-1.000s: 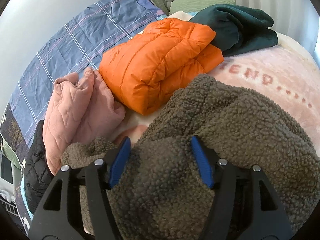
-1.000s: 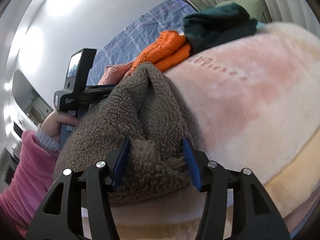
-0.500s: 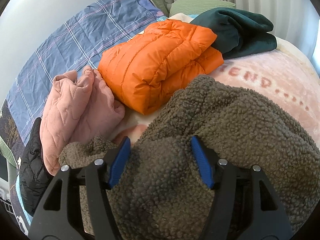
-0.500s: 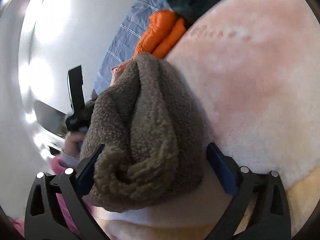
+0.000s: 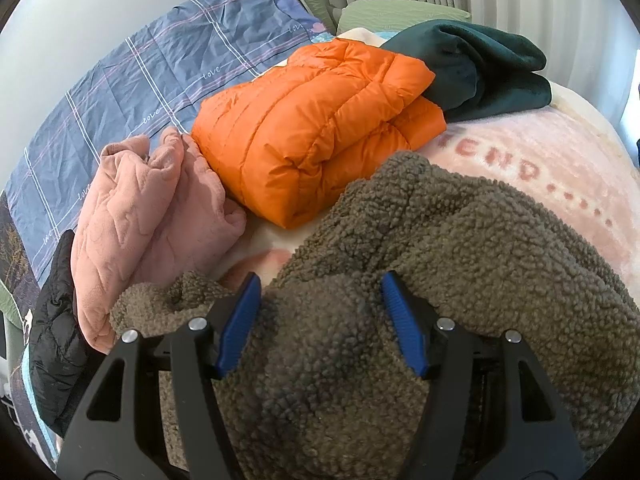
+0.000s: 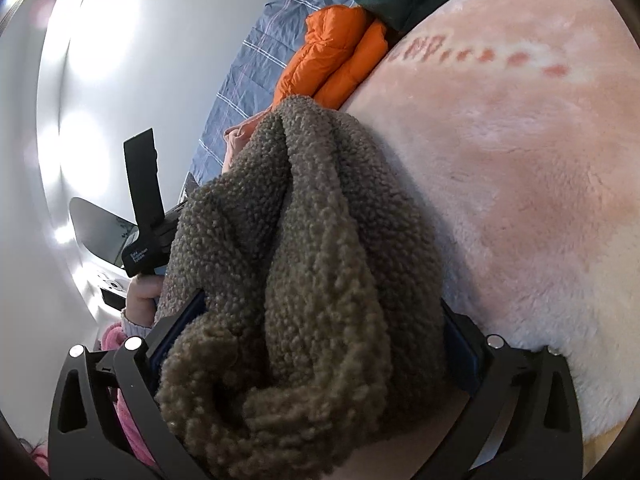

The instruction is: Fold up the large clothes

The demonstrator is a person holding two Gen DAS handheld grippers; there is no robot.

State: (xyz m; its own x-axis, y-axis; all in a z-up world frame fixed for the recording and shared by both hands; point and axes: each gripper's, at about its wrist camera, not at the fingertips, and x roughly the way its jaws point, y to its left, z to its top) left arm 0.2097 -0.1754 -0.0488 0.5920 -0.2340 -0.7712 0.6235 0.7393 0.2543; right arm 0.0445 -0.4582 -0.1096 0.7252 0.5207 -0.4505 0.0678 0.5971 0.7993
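The left gripper squeezes the fuzzy brown coat, but the right gripper has just let go wide, so the fold may, I think, flop open.

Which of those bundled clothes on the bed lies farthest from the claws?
The dark green fleece, at the far end by the pillow. The orange puffer jacket lies in front of it, the pink quilted jacket nearer, and the brown fleece is between the claws.

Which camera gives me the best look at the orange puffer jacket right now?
Left wrist view: the orange puffer jacket lies folded and fully in sight. The right wrist view shows only its end, past the brown fleece.
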